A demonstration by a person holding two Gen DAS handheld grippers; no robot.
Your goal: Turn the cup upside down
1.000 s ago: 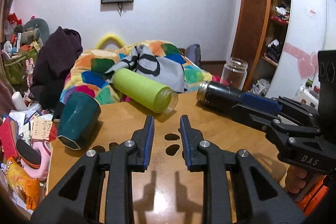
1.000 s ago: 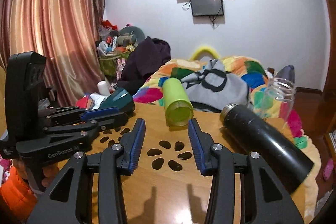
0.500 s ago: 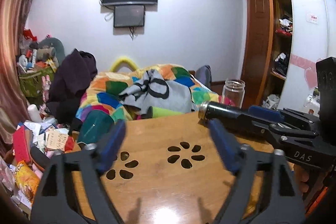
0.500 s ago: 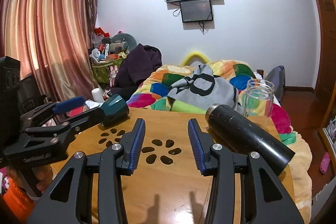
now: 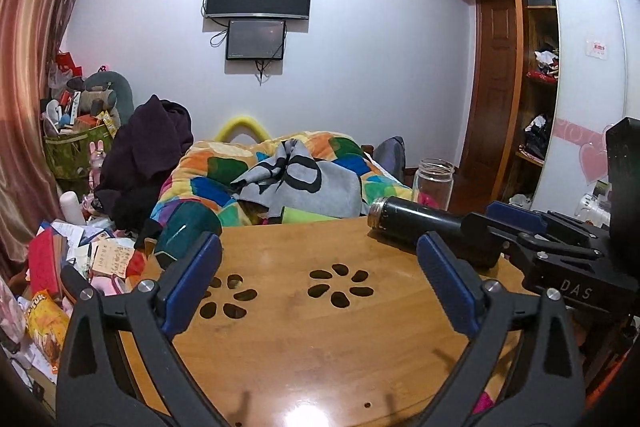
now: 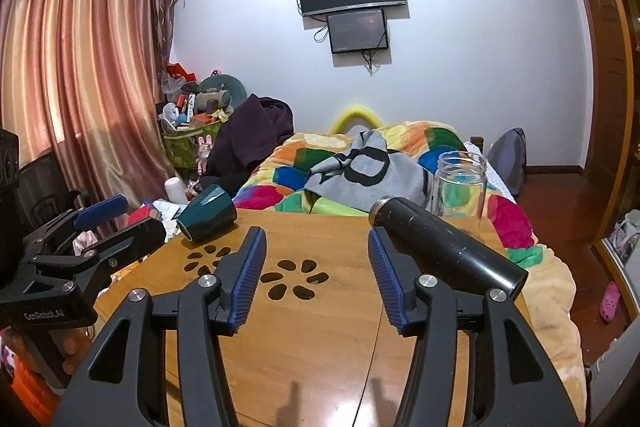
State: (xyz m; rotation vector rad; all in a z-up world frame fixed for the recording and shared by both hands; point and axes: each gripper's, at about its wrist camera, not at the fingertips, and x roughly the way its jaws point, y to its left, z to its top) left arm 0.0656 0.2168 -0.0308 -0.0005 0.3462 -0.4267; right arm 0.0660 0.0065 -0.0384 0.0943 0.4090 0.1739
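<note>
A dark green cup (image 6: 208, 213) lies on its side at the far left corner of the wooden table (image 6: 320, 327); it also shows in the left wrist view (image 5: 184, 231), just beyond my left finger. My left gripper (image 5: 318, 279) is open wide and empty, low over the table. My right gripper (image 6: 316, 275) is open and empty, with the cup ahead to its left. A black flask (image 6: 444, 247) lies on its side at the right. A lime green bottle (image 6: 336, 207) lies past the far edge, mostly hidden.
A clear glass jar (image 6: 460, 183) stands upright at the table's far right corner. A bed with a colourful quilt (image 6: 360, 163) lies right behind the table. Clutter (image 5: 60, 267) covers the floor at the left. A wardrobe (image 5: 540, 67) stands at the right.
Both grippers have pulled back and tilted up, and both have opened wider. The green bottle has rolled off the far edge, now mostly hidden.
</note>
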